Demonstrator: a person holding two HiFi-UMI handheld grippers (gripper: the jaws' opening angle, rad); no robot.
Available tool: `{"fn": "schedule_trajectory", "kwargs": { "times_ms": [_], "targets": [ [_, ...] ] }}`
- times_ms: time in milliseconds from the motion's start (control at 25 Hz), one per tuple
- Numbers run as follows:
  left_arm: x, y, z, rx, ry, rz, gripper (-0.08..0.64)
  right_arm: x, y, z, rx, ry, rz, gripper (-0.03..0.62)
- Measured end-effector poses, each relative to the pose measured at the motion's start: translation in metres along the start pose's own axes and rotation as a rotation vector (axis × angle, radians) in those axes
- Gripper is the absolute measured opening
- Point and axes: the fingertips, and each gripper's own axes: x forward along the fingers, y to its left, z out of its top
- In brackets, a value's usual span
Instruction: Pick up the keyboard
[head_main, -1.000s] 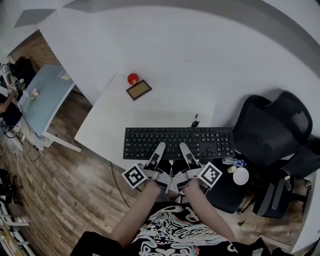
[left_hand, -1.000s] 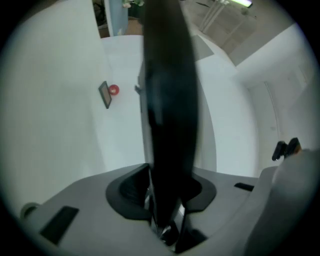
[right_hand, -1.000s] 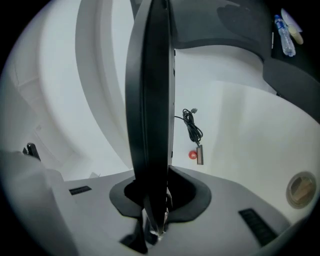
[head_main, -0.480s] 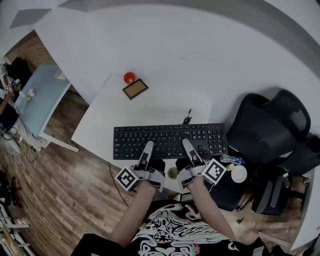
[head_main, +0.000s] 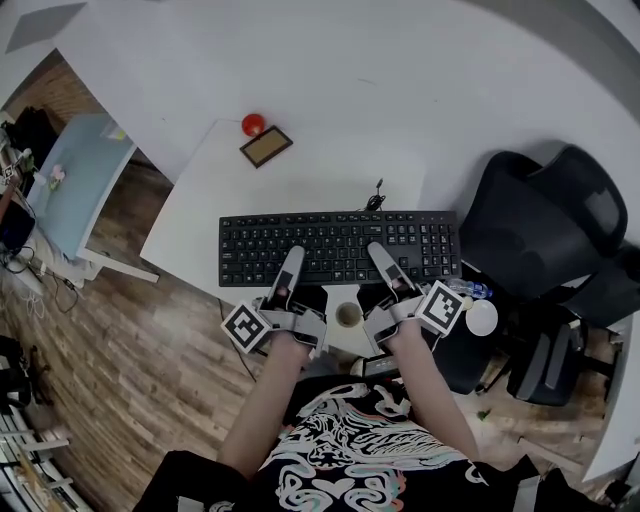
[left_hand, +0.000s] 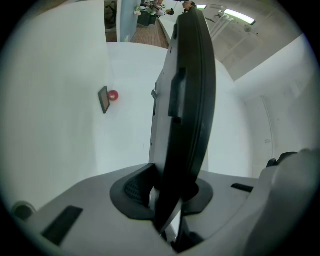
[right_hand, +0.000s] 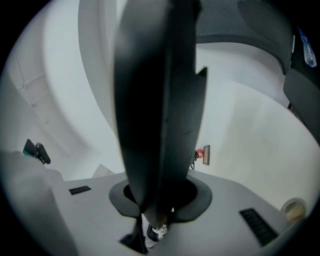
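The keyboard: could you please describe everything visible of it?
The keyboard is black, full-size, plastic-looking, with a number pad at its right end and a dark cable at its far edge. It sits keys up over the white table's near part. The left gripper, whose jaws have just been closing, and the right gripper each clamp its near edge. Whether it is clear of the table is unclear.

Black-white patterned shirt (head_main: 345, 450); grey fingers (head_main: 288, 272), marker cubes (head_main: 245, 327).

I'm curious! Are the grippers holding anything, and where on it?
Both hold the keyboard by its near long edge. The left gripper's jaws have just been closing on it; the right gripper clamps it too.
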Motion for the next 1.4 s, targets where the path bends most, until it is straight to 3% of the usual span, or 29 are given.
{"fn": "schedule_trajectory", "kwargs": {
  "times_ms": [1400],
  "targets": [
    [0.0019,-0.0010,0.0008,0.001,0.008,0.002,0.080,0.0020,0.0017,-0.0012,0.011,0.014,0.008,0.089]
  ]
}}
